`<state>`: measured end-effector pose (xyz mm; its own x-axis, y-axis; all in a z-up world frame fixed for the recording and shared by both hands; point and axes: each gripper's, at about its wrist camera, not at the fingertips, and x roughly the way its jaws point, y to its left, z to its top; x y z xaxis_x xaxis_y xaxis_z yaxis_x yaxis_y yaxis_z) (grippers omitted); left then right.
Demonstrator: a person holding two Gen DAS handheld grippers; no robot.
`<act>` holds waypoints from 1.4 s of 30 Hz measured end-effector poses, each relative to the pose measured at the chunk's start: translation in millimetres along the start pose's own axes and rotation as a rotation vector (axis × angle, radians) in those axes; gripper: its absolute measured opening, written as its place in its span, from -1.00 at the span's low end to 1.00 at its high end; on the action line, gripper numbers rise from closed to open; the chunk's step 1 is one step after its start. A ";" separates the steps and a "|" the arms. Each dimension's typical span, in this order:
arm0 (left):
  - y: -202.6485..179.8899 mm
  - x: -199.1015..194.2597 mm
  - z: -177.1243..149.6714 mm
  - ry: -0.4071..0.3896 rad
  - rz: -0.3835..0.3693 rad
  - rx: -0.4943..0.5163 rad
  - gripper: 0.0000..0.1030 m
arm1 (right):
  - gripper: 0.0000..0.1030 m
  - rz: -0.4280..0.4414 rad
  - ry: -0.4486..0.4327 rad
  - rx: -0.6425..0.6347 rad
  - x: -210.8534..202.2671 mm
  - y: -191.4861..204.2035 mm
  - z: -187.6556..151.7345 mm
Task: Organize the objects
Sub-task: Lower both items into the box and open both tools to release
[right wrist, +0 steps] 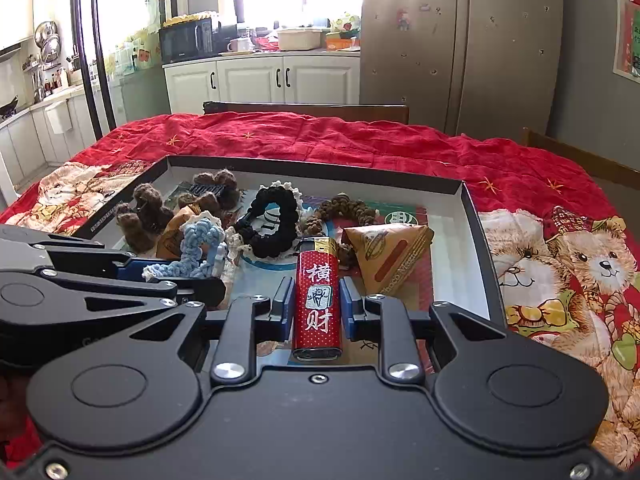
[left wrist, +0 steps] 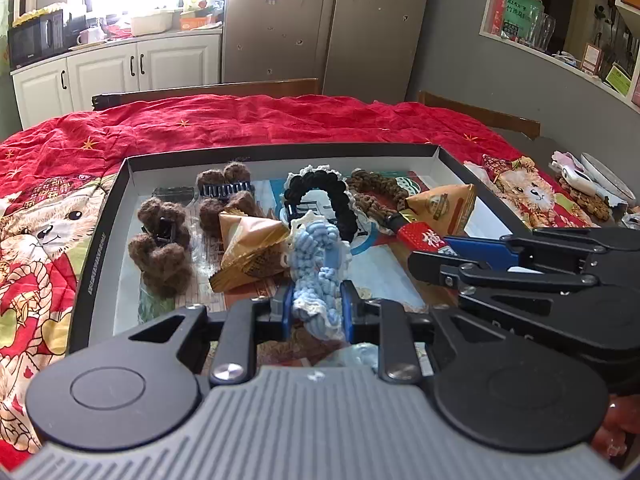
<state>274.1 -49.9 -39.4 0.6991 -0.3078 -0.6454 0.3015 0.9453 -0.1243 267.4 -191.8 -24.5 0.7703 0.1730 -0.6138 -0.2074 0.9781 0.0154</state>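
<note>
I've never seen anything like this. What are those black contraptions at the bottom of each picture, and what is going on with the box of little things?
No robot here: a person holds a two-finger gripper in each hand, each carrying a camera that looks along its fingers. One picture comes from the left gripper, which is shut on a light blue crocheted scrunchie. The other comes from the right gripper, shut on a red lighter. Both hover over a shallow box on a red bear-print cloth. Inside lie a black scrunchie, fuzzy brown hair clips and triangular snack packets.
</note>
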 end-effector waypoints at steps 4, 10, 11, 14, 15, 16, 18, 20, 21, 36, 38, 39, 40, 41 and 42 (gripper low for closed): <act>0.3 1.3 -0.1 0.004 0.002 0.002 -0.47 | -0.56 -0.006 0.006 -0.006 3.5 0.1 -0.2; -0.8 3.3 0.1 0.009 0.006 0.011 -0.47 | -0.56 -0.003 0.017 -0.013 8.5 1.2 -1.0; -1.0 3.5 0.2 0.009 0.007 0.011 -0.47 | -0.56 -0.003 0.018 -0.016 9.2 1.4 -1.1; -1.6 4.1 0.3 0.008 0.009 0.017 -0.47 | -0.56 -0.002 0.020 -0.017 10.8 1.2 -0.5; -1.7 4.3 0.3 0.008 0.012 0.020 -0.46 | -0.56 -0.001 0.022 -0.016 10.8 1.5 -0.9; -1.6 4.5 0.3 0.008 0.013 0.023 -0.46 | -0.56 0.001 0.025 -0.017 11.7 1.2 -0.9; -2.0 4.6 -0.1 0.006 0.017 0.028 -0.44 | -0.56 0.008 0.037 -0.021 14.4 0.4 -0.7; -2.9 4.7 -0.6 0.004 0.022 0.036 -0.43 | -0.56 0.013 0.051 -0.025 17.8 0.4 -0.8; -3.4 4.7 -0.8 0.003 0.027 0.040 -0.43 | -0.56 0.013 0.051 -0.029 18.2 0.7 -1.1; -7.1 4.6 -2.4 -0.001 0.048 0.075 -0.34 | -0.55 0.017 0.060 -0.044 19.0 0.6 0.0; -7.2 4.5 -2.6 -0.001 0.048 0.074 -0.31 | -0.55 0.018 0.060 -0.047 18.9 0.9 0.0; -7.2 4.3 -2.7 -0.002 0.050 0.075 -0.29 | -0.55 0.019 0.060 -0.048 18.9 0.8 -0.1; -7.3 4.3 -2.7 -0.003 0.051 0.075 -0.29 | -0.55 0.019 0.060 -0.048 18.7 0.8 -0.2; -7.2 4.3 -2.7 -0.003 0.051 0.074 -0.29 | -0.55 0.019 0.060 -0.048 18.5 0.9 -0.3; -7.2 4.2 -2.8 -0.004 0.052 0.074 -0.29 | -0.55 0.019 0.060 -0.048 18.4 0.7 -0.6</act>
<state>273.1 -57.7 -43.3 0.7173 -0.2594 -0.6466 0.3121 0.9494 -0.0346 281.1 -187.9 -36.2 0.7290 0.1827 -0.6596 -0.2510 0.9679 -0.0093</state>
